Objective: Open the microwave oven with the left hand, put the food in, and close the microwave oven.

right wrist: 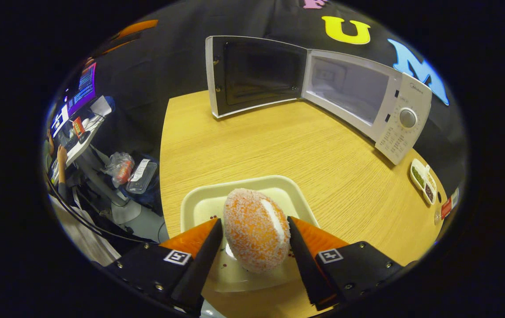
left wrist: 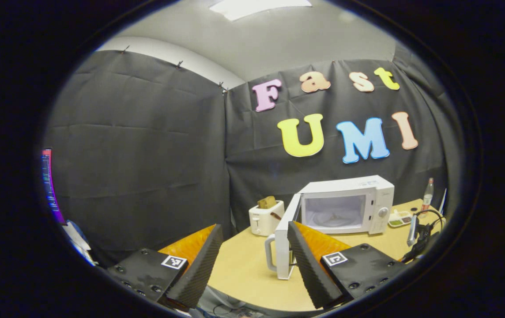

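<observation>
Only rightward: sugared bun (right wrist: pixel 256 229) between tongs (right wrist: pixel 254 251).

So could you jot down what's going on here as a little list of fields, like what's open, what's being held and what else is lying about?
microwave door: swung wide open
microwave cavity: nothing inside yet
food: sugared filled bun, over a pale tray
right tongs: closed on the bun, a finger on each side
left tongs: open, holding nothing, back from the microwave
table: light wood
also there: toaster left of the microwave, bottle and small divided dish to its right
</observation>
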`<state>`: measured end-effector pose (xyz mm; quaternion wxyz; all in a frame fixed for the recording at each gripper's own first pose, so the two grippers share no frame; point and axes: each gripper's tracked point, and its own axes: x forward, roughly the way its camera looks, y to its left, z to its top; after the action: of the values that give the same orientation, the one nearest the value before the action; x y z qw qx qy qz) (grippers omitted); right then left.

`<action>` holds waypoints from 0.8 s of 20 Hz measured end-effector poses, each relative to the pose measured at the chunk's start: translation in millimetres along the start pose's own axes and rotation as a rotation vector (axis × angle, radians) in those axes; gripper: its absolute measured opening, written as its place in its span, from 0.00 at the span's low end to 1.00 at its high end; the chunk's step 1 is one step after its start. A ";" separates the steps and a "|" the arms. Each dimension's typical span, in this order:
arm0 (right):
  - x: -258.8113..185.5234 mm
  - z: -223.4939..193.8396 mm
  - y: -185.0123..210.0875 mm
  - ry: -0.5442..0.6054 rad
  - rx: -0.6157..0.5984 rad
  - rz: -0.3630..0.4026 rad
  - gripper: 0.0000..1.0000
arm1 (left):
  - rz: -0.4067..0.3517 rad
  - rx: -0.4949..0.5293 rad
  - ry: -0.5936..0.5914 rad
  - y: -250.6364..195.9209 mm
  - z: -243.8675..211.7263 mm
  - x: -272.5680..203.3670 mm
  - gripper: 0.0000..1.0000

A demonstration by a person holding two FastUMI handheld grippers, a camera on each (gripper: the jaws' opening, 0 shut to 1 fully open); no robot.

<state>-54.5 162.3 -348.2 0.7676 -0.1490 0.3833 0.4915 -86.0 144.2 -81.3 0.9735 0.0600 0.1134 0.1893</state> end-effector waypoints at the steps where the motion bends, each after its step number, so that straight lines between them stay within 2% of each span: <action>1: 3.5 -1.1 -0.1 0.001 -0.006 -0.005 0.78 | -0.001 0.002 0.003 -1.2 -0.5 1.3 0.99; 2: 2.5 0.4 -1.9 -0.002 -0.017 -0.013 0.78 | -0.005 0.004 0.001 -1.3 -1.0 1.0 0.97; 3: -0.7 4.8 -1.9 -0.014 -0.024 -0.019 0.73 | -0.005 0.006 0.000 -0.9 -1.7 2.9 0.96; 6: -11.2 28.2 -7.2 -0.067 -0.038 -0.050 0.72 | -0.005 -0.012 -0.001 0.7 -4.3 12.9 0.99; 9: -21.4 64.4 -19.0 -0.135 -0.042 -0.098 0.72 | -0.010 -0.038 -0.011 1.5 -1.7 30.7 0.99; 10: -26.0 78.0 -23.6 -0.156 -0.037 -0.113 0.72 | -0.013 -0.045 -0.017 1.8 -2.1 36.9 0.96; 11: -30.1 89.8 -27.5 -0.176 -0.034 -0.131 0.70 | -0.015 -0.050 -0.024 2.7 0.7 44.1 0.97; 16: -39.3 160.1 -55.7 -0.273 -0.059 -0.209 0.72 | -0.018 -0.054 -0.065 13.4 10.1 67.5 0.99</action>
<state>55.9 207.7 -221.6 0.8549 -0.1422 0.2432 0.4356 -27.3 181.6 -82.7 0.9796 0.0389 0.0770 0.1815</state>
